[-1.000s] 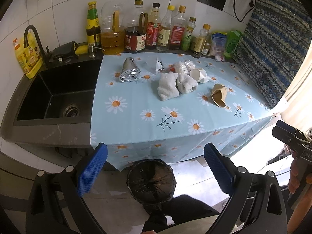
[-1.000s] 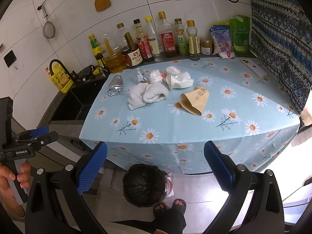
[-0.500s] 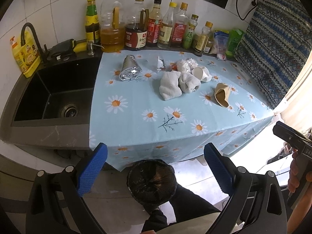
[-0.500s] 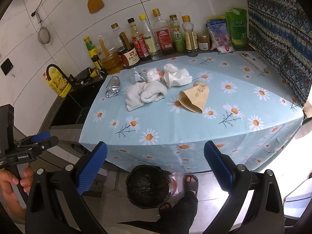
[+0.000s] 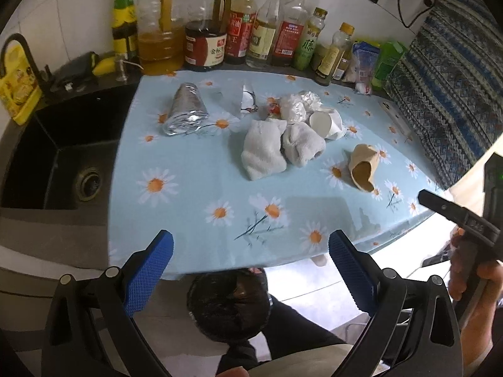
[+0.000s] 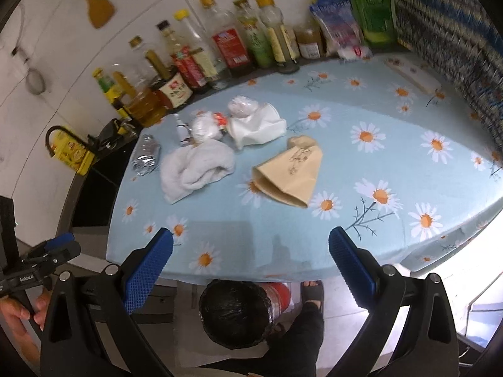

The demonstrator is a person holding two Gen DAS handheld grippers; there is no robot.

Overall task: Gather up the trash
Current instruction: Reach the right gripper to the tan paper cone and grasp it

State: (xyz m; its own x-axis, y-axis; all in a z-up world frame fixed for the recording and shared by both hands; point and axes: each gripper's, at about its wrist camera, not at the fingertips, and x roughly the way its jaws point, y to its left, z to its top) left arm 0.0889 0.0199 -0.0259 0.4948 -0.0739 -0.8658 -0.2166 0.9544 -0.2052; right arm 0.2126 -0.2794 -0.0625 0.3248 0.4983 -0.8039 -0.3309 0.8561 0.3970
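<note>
Trash [image 5: 364, 169] is all lying on the counter [image 6: 345, 220] ahead of both hand-held grippers, left [image 5: 250, 270] and right [image 6: 250, 270], each spread, empty; bin [image 6: 234, 312] below is awaiting everything.

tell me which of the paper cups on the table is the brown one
The flattened brown paper cup, lying alone nearest the table's front edge. The other, a white paper cup, sits farther back among the wads.

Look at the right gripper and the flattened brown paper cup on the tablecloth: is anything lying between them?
Nothing visible does. The right gripper is open, near the table's front edge, and only bare tablecloth lies between it and the brown paper cup. The white towel sits off to the cup's left, apart from that path.
</note>
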